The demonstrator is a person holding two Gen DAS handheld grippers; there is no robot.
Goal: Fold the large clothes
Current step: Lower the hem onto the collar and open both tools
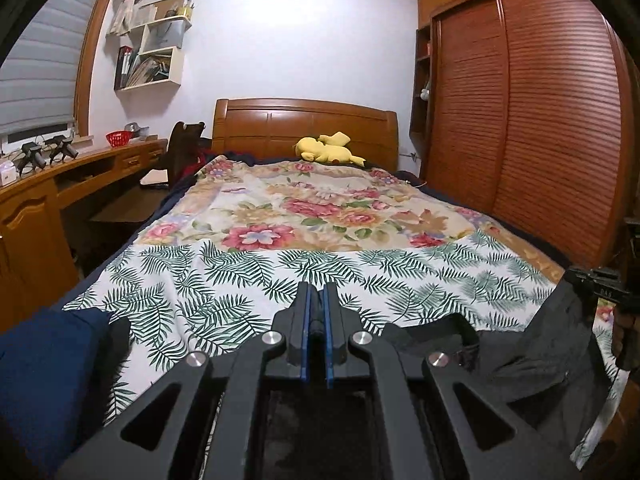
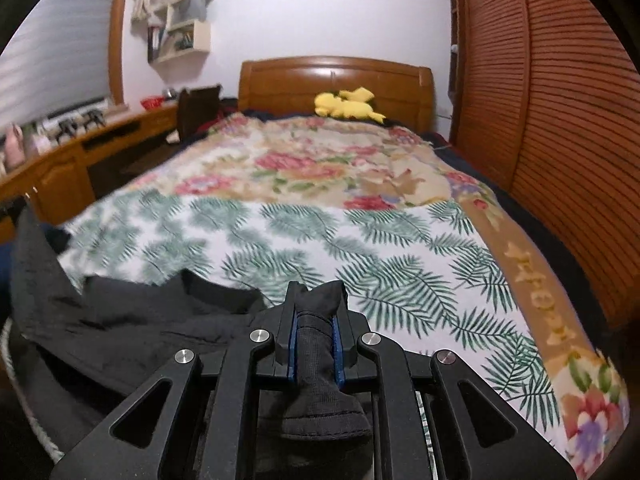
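Note:
A black garment (image 2: 132, 316) lies crumpled at the near end of the bed, on a white cloth with green fern print (image 2: 312, 240). It also shows in the left wrist view (image 1: 532, 356), at the lower right. My right gripper (image 2: 316, 300) is shut on a ribbed black cuff (image 2: 320, 360) of this garment, which sticks out between the blue pads. My left gripper (image 1: 317, 300) is shut on a thin fold of black fabric (image 1: 317, 322) above the fern cloth. The right gripper's tip also shows in the left wrist view (image 1: 596, 280), at the far right.
A floral blanket (image 1: 320, 204) covers the far bed, with a yellow plush toy (image 1: 328, 148) at the wooden headboard (image 1: 304, 124). A wooden desk (image 1: 48, 184) and dark chair (image 1: 184, 144) stand left. A slatted wardrobe (image 1: 540, 120) runs along the right. A navy blue item (image 1: 44, 376) is near left.

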